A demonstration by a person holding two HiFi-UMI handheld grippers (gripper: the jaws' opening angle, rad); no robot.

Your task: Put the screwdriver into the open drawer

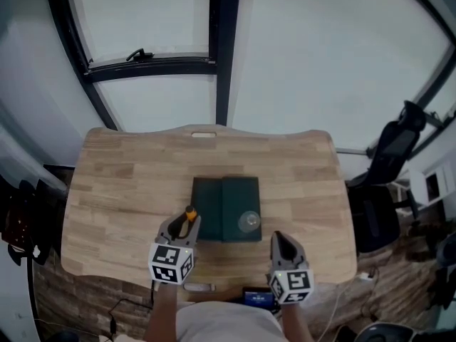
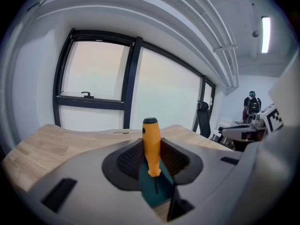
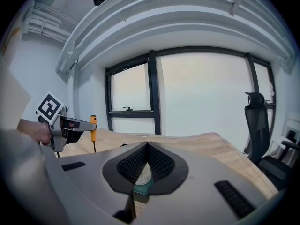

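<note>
My left gripper (image 1: 187, 224) is shut on an orange-handled screwdriver (image 1: 189, 213) that stands upright, handle up and thin shaft down. It hangs at the near left corner of a dark green flat box (image 1: 226, 209) in the middle of the wooden table (image 1: 121, 184). In the left gripper view the screwdriver (image 2: 151, 144) sits between the pads (image 2: 129, 161), with the green box (image 2: 152, 191) below. My right gripper (image 1: 279, 239) is shut and empty, near the box's right front corner. A clear round object (image 1: 249, 221) lies on the box. I cannot make out a drawer opening.
A black office chair (image 1: 388, 155) stands to the right of the table. Windows with dark frames (image 1: 221, 48) lie beyond the far edge. In the right gripper view the left gripper (image 3: 70, 124) and its screwdriver (image 3: 93, 125) show at the left.
</note>
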